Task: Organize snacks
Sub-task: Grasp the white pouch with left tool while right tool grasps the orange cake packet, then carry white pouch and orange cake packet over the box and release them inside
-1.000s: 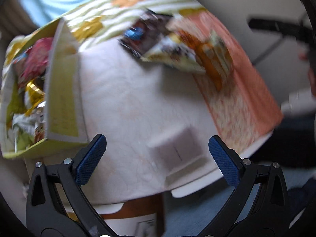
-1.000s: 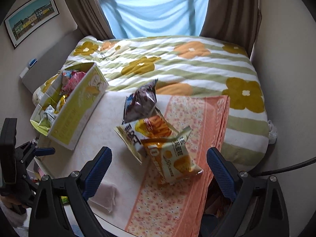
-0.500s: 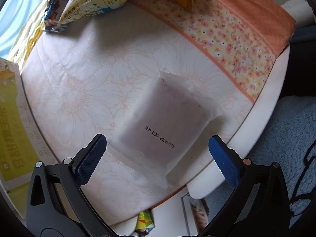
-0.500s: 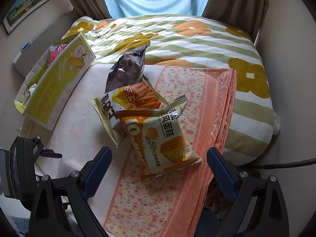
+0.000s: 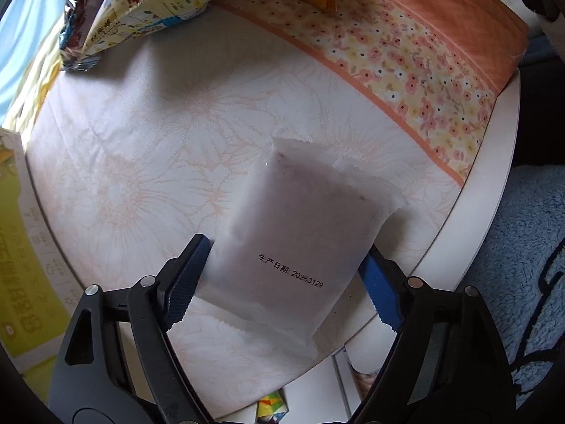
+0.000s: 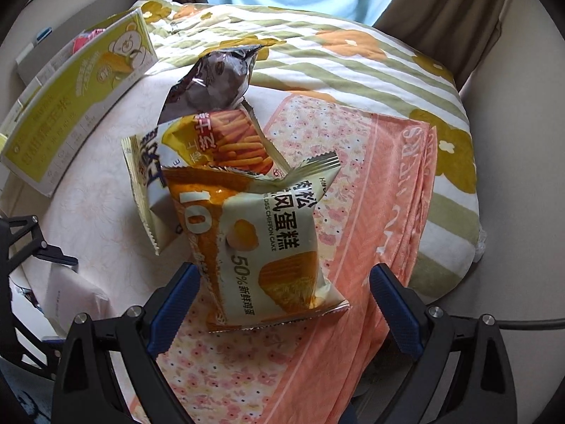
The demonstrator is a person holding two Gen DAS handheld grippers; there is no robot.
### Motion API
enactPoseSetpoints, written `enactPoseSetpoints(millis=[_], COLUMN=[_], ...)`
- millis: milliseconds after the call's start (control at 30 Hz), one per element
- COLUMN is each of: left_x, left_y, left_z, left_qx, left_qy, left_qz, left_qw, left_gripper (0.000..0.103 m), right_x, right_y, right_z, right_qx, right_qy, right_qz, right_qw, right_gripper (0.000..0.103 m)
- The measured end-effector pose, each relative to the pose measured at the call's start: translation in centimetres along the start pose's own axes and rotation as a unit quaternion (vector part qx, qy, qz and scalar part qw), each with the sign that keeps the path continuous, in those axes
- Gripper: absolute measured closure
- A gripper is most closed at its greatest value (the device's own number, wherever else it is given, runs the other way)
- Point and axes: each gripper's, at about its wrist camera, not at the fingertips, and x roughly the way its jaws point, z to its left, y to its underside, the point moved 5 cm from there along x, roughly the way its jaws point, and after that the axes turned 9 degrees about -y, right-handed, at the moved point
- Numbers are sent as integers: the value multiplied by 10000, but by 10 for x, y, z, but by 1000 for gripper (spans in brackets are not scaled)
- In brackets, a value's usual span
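we see the left gripper (image 5: pixel 287 277) pointing down with its jaws closing around a white frosted packet (image 5: pixel 300 243); the blue pads (image 5: pixel 187 282) sit against its two long edges, though we cannot tell how firmly they press. the packet, printed with a date line, lies flat on a pale flower-print cloth (image 5: pixel 141 162) near the round table's white rim (image 5: pixel 494 190). the right gripper (image 6: pixel 284 304) hangs with jaws wide apart over the lower end of a chiffon cake bag (image 6: pixel 272 247), neither pad touching it. this bag rests on an orange floral towel (image 6: pixel 381 212) and overlaps a potato stick bag (image 6: pixel 219 148), behind which a dark foil bag (image 6: pixel 215 81) stands crumpled. a yellow-green carton (image 6: pixel 74 99) holding more snacks stands at the table's left edge, well apart from the three bags. beyond lies a striped quilt with yellow flowers (image 6: pixel 353 56).
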Motion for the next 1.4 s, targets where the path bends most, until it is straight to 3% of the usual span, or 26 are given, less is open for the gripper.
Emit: enactPoseSetpoints(millis=[333, 533, 767, 967, 1233, 1400], left_x=[-11, -15, -14, -35, -108, -151], left_y=[4, -4, 0, 0, 0, 22], left_z=[6, 24, 46, 60, 116, 155], left_qx=[-166, -461, -832, -1220, -2227, -3065], left_qy=[-77, -138, -106, -136, -433, -578], left_qz=[47, 35, 13, -57, -620, -840], left_qw=[9998, 9988, 9965, 9924, 9720, 9464], left_gripper=[31, 31, 31, 32, 32, 32], right_x=[14, 21, 27, 10, -51, -95], right_y=[0, -1, 0, 0, -17, -51], right_z=[4, 7, 11, 9, 24, 44], right_qx=[-131, -171, -306, -161, -112, -271], right_qy=[-89, -168, -222, -342, -389, -504], right_qz=[94, 131, 160, 71, -220, -701], right_qw=[9998, 9996, 9992, 9993, 9989, 9959], right_gripper=[9, 17, 40, 43, 43, 43])
